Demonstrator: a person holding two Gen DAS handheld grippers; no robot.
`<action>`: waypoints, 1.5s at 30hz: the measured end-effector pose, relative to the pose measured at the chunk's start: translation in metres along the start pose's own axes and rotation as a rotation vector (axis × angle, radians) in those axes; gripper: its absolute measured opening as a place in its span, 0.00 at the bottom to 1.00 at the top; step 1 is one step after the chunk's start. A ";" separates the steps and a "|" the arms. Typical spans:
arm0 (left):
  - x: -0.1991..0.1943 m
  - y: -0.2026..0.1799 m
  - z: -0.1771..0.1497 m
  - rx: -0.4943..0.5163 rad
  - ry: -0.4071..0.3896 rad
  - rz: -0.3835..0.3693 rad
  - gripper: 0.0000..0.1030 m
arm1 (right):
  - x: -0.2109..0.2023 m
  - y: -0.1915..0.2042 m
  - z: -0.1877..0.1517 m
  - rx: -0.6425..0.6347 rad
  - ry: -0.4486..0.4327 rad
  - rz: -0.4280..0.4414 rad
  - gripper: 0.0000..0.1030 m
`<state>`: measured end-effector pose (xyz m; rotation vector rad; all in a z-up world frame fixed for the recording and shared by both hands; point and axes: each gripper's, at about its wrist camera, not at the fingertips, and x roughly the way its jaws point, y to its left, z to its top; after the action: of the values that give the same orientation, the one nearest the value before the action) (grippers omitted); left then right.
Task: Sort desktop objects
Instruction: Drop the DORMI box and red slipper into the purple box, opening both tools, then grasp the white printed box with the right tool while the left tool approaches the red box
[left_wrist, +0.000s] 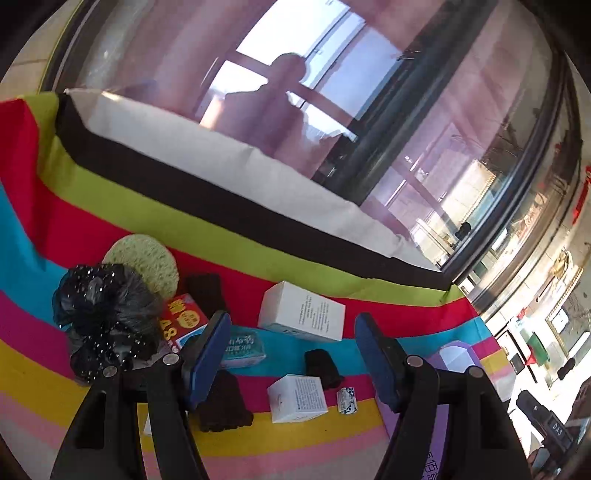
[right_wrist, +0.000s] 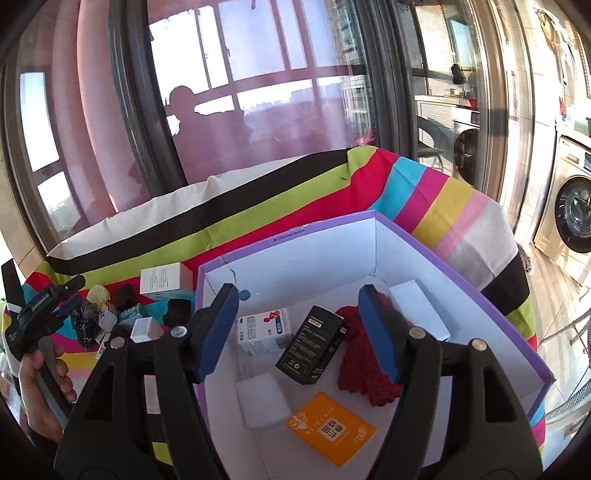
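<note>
My left gripper (left_wrist: 291, 354) is open and empty above a striped cloth with loose items: a large white box (left_wrist: 301, 312), a small white box (left_wrist: 297, 398), a teal packet (left_wrist: 242, 345), a red box (left_wrist: 183, 319), dark knit pieces (left_wrist: 223, 402) and a black mesh bundle (left_wrist: 107, 317). My right gripper (right_wrist: 301, 332) is open and empty over a purple box (right_wrist: 461, 273) that holds a black box (right_wrist: 314, 345), a red knit piece (right_wrist: 364, 369), an orange card (right_wrist: 330, 428), a white pad (right_wrist: 262, 398) and a white medicine box (right_wrist: 262, 328).
A tall window stands just behind the table. A green sponge (left_wrist: 146, 260) lies at the far left. A small patterned packet (left_wrist: 347, 400) lies by the small white box. The purple box edge (left_wrist: 458, 360) shows at the left view's right. The left gripper (right_wrist: 37, 317) shows in the right view.
</note>
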<state>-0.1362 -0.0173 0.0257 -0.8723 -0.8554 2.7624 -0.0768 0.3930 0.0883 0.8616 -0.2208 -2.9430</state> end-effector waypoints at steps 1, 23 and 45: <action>0.005 0.009 -0.001 -0.037 0.029 0.011 0.68 | -0.001 0.010 0.000 -0.020 -0.001 0.009 0.69; 0.051 0.047 -0.015 -0.203 0.108 0.250 0.68 | 0.040 0.171 -0.054 -0.394 0.049 0.167 0.81; 0.026 0.029 -0.011 -0.068 0.012 0.261 0.51 | 0.139 0.231 -0.087 -0.392 0.227 0.170 0.82</action>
<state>-0.1498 -0.0289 -0.0103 -1.0827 -0.8962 2.9589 -0.1409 0.1402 -0.0214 1.0396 0.2730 -2.5735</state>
